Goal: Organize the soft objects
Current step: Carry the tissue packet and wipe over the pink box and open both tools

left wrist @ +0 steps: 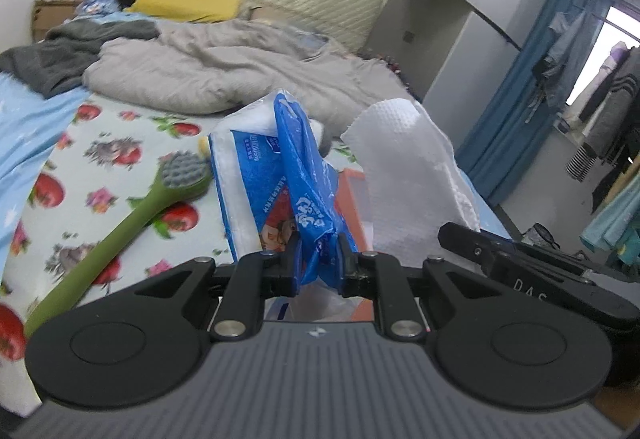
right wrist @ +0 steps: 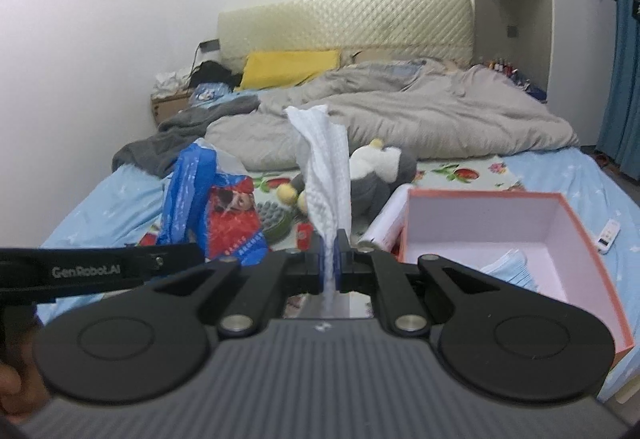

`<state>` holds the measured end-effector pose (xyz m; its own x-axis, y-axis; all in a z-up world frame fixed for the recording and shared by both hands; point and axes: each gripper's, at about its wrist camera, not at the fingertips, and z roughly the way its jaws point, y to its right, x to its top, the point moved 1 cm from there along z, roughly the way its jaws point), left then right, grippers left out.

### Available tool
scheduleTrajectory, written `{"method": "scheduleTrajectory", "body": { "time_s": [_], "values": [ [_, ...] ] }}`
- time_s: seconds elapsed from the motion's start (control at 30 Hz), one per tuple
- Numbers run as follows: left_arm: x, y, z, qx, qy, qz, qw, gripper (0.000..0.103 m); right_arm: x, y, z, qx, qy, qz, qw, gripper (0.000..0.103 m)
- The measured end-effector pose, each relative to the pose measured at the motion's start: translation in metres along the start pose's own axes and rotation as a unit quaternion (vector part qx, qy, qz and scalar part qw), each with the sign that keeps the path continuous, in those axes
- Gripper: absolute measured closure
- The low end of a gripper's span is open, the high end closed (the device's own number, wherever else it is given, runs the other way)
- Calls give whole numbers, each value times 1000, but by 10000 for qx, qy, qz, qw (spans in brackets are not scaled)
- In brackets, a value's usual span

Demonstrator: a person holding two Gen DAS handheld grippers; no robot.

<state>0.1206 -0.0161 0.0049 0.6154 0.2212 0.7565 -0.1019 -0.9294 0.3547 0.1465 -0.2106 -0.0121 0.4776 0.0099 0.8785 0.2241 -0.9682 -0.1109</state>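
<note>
My left gripper (left wrist: 319, 259) is shut on the blue plastic wrapper of a tissue pack (left wrist: 256, 175), which lies on the bed; the pack also shows in the right wrist view (right wrist: 216, 207). My right gripper (right wrist: 329, 253) is shut on a white tissue sheet (right wrist: 326, 167) that stands up from its jaws; the sheet also shows in the left wrist view (left wrist: 408, 167). An open pink box (right wrist: 500, 223) with an orange rim sits on the bed to the right, with a stack of blue face masks (right wrist: 510, 267) inside.
A green long-handled brush (left wrist: 120, 231) lies left of the pack. A grey plush toy (right wrist: 380, 175) and a white roll (right wrist: 384, 223) lie behind the box. A grey duvet (right wrist: 400, 111), a yellow pillow (right wrist: 288, 71) and the headboard (right wrist: 344, 27) fill the far bed. A remote (right wrist: 608, 237) lies right.
</note>
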Motion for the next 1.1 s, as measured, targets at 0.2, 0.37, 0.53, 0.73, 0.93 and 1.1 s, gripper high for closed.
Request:
{"method": "scheduleTrajectory", "body": {
  "time_s": [0.2, 0.37, 0.53, 0.73, 0.93, 1.1],
  "values": [
    [17, 26, 21, -235, -50, 281, 9993, 84, 12, 25, -1, -257, 162, 85, 9995, 95],
    [31, 50, 39, -443, -82, 496, 9978, 84, 22, 49, -4, -525, 288, 149, 9981, 95],
    [40, 76, 66, -667, -222, 678, 9952, 84, 27, 78, -2, -829, 300, 273, 9957, 95],
    [45, 103, 119, -826, -587, 938, 9904, 84, 18, 118, 22, -1137, -22, 609, 9916, 94],
    [39, 122, 188, -988, -1151, 1028, 9831, 84, -4, 157, 53, -1459, -530, 992, 9829, 94],
    [23, 130, 250, -1079, -1706, 1019, 9741, 84, -27, 192, 76, -1755, -965, 1348, 9704, 94]
  ]
}}
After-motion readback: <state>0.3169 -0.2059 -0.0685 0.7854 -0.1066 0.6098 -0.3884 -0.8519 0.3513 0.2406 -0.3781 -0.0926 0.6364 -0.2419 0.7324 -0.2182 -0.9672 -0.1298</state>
